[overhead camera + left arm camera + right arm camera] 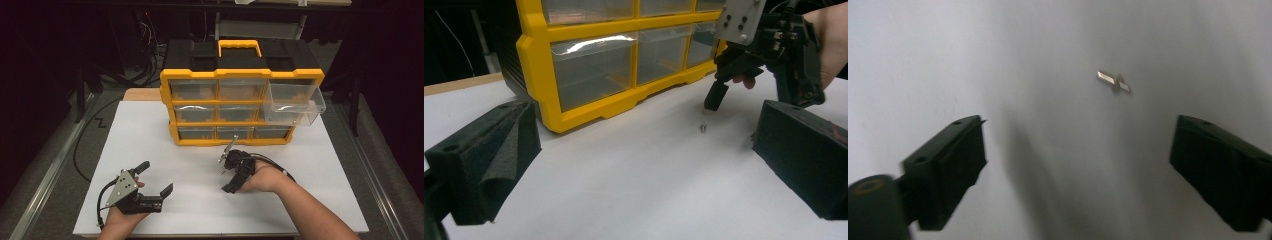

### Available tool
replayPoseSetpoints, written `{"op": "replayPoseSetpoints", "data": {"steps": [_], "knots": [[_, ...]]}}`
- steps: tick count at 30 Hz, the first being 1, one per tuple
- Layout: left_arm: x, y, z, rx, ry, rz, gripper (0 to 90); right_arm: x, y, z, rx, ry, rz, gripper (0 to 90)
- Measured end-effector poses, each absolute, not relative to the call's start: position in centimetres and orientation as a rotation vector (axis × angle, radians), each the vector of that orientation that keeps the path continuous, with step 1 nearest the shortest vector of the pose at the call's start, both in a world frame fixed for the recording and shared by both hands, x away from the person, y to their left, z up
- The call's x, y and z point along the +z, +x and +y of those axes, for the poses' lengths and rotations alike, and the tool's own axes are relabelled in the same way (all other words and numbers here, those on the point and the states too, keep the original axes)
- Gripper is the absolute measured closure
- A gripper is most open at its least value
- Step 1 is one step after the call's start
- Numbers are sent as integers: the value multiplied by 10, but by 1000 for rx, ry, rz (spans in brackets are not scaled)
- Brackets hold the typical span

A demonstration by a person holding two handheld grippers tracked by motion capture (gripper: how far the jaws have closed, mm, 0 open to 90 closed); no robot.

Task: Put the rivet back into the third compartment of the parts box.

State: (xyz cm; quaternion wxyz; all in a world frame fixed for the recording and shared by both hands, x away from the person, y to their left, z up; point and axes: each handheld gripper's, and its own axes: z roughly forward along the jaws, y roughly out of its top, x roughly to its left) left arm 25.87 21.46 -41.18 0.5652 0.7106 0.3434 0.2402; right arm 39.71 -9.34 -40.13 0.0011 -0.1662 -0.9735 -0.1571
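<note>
Metal, small and bright, the screw (1113,82) lies loose on the white desk (150,140), in front of the yellow drawer cabinet (240,107), whose upper right drawer (295,104) stands pulled out. The right gripper (229,172) points down at the desk close to the screw, jaws spread wide and empty; the screw sits just ahead of the gap between them. The left gripper (155,177) rests at the near left, jaws likewise wide apart and holding nothing. Judged step: approach for pick-up. Next move calls for advancing the right gripper until both jaws straddle the screw, then closing squarely; the part is small and may roll or slip.
</note>
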Motion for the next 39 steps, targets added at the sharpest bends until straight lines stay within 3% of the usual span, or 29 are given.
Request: {"op": "replayPoseSetpoints", "data": {"steps": [4, 12, 20, 23, 39], "knots": [[-412, 259, 215, 563, 1671, 808, 1, -402, 403, -85, -501, -500, -3058, 238], [-412, 259, 215, 558, 1671, 805, 1, -400, 414, -79, -525, -466, -3058, 552], [-412, 258, 214, 557, 1671, 801, 1, -403, 412, -76, -495, -418, -3124, 727], [-412, 258, 213, 558, 1672, 798, 1, -403, 411, -75, -492, -397, -3121, 833], [-413, 260, 211, 562, 1685, 795, 1, -383, 398, -95, -525, -355, -3084, 850]]}}
